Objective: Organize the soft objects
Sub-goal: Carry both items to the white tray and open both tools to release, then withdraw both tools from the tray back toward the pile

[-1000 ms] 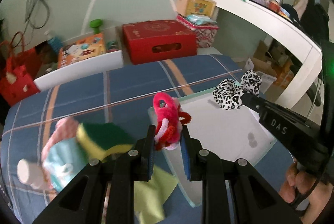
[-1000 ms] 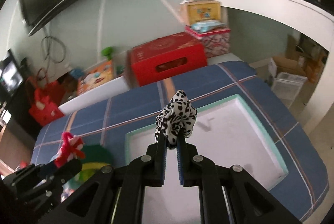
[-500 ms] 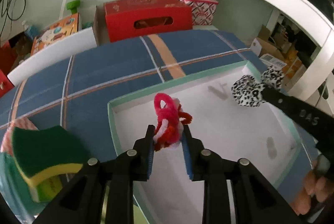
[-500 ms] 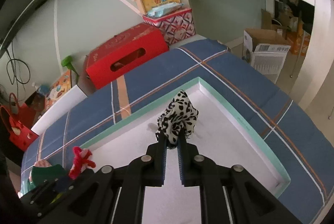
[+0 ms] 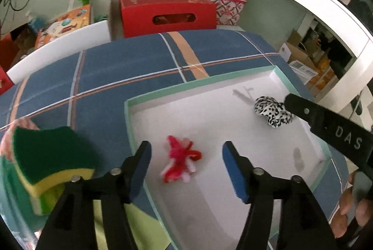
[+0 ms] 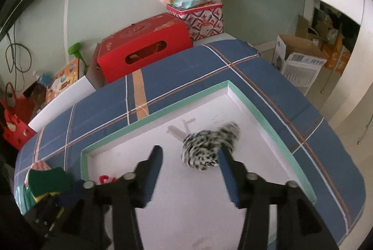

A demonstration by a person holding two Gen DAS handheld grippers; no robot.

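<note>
A white tray with a mint-green rim (image 5: 127, 110) (image 6: 247, 107) lies on the blue plaid bed. A red and pink fuzzy tangle (image 5: 180, 161) lies in its left part, just ahead of my open, empty left gripper (image 5: 186, 156). A black-and-white leopard scrunchie (image 6: 207, 147) (image 5: 272, 112) lies in the tray's far right part, blurred, against the right finger of my open right gripper (image 6: 191, 156). The tangle shows as a red bit at the tray's left in the right wrist view (image 6: 106, 180).
A green and yellow sponge (image 5: 51, 161) (image 6: 46, 180) and other soft things sit on a pile left of the tray, over a lime cloth (image 5: 144, 226). A red box (image 5: 167, 12) and patterned boxes stand behind the bed. A white desk (image 5: 314, 0) is at right.
Both grippers opened. The red-pink tangle dropped from the left gripper into the tray, and the leopard scrunchie dropped from the right gripper into the tray.
</note>
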